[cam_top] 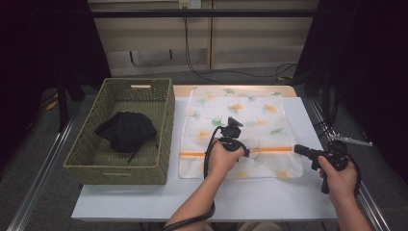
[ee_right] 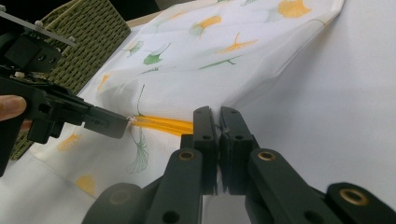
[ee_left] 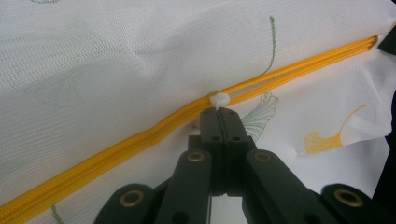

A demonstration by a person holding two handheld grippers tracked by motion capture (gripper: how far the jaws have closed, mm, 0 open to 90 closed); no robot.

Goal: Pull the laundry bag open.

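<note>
A white mesh bag printed with ginkgo leaves lies flat on the white table. An orange zipper runs across its near part. My left gripper is shut on the small white zipper pull, about midway along the zipper. Beyond the pull the zipper splits into two strands. My right gripper is shut on the bag's right edge at the zipper's end. In the right gripper view its jaws pinch that fabric, and the left gripper faces them.
A woven green basket stands on the table's left side with a black garment inside it. Bare white table lies in front of the bag and to its right. Cables trail on the floor behind the table.
</note>
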